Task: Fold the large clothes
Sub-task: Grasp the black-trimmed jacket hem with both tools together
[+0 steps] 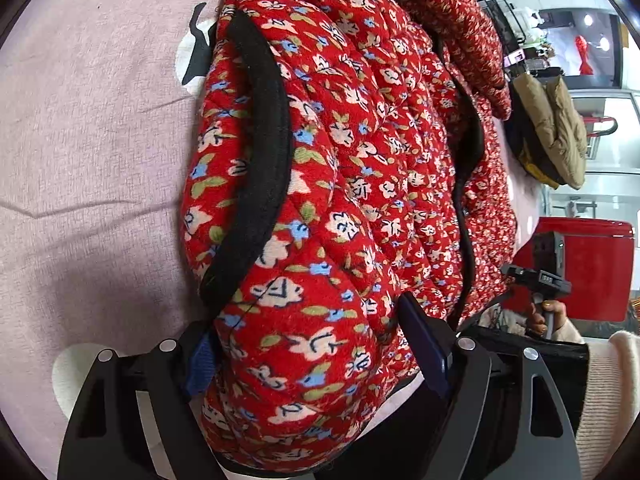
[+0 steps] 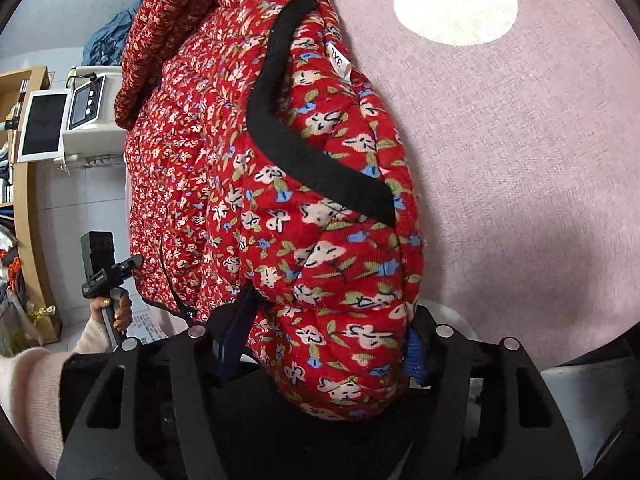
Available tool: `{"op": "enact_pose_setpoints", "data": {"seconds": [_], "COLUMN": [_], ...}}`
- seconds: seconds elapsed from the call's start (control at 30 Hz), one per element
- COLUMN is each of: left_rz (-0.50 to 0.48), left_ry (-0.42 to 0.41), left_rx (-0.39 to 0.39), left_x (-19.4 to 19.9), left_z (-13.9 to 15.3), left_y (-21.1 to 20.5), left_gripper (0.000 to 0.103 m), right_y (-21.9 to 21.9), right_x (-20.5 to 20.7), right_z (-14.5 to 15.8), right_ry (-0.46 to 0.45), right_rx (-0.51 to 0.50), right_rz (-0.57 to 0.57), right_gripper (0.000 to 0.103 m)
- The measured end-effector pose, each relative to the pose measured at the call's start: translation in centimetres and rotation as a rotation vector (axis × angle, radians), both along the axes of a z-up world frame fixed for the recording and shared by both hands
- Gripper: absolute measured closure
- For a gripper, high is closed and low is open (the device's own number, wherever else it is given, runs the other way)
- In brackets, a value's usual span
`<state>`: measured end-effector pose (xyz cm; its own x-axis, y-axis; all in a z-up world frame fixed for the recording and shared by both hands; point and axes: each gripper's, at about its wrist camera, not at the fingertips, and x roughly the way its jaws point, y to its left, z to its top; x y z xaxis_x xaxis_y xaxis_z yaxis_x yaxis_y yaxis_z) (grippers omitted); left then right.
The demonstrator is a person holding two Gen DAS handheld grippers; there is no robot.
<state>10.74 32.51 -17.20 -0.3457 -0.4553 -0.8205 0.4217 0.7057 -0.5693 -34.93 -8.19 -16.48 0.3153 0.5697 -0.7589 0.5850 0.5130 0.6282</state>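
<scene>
The jacket (image 1: 340, 184), a padded red garment with a small floral print and black trim (image 1: 260, 152), lies bunched on a pink cloth (image 1: 88, 140) that covers the surface under it. The cloth carries pale round patches (image 2: 456, 4).

Left tongs (image 1: 316, 356): clenched on a thick fold of the jacket. The padded fabric bulges between the two blue-padded fingers (image 1: 424, 344) and fills the gap.

Right tongs (image 2: 324, 344): likewise clenched on a fold of the jacket, with the fabric pressed between both fingers (image 2: 236, 332). A white size tag (image 2: 340, 60) marked 3XL sits at the black-trimmed edge above this grip.

Each wrist view shows the opposite tool at the frame edge, held by a hand (image 2: 116, 312) in a cream knit sleeve (image 2: 36, 392); from those views the tips of that tool are not visible.

Background, left wrist view: a tan padded garment (image 1: 556, 128) and a red box (image 1: 596, 268). Background, right wrist view: a wooden shelf (image 2: 24, 200) and a white machine (image 2: 88, 116) with a display.
</scene>
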Motion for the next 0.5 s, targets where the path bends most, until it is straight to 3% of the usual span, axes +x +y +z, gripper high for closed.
{"op": "enact_pose_setpoints", "data": {"seconds": [0.1, 0.23, 0.37, 0.5], "left_rz": [-0.021, 0.023, 0.046, 0.012], "left_ry": [-0.045, -0.065, -0.043, -0.047], "left_rx": [0.046, 0.096, 0.097, 0.097], "left_x": [-0.5, -0.6, -0.5, 0.0], "left_z": [0.4, 0.8, 1.5, 3.0], "left_y": [-0.5, -0.4, -0.4, -1.2], "left_gripper": [0.027, 0.036, 0.051, 0.060], "right_y": [0.0, 0.4, 0.6, 0.8], "right_x": [0.0, 0.1, 0.6, 2.0], "right_z": [0.2, 0.7, 1.3, 2.8], "right_ry": [0.015, 0.041, 0.031, -0.006], "right_rx": [-0.015, -0.058, -0.047, -0.020], "right_rz": [0.031, 0.049, 0.051, 0.089], "right_gripper": [0.041, 0.059, 0.072, 0.078]}}
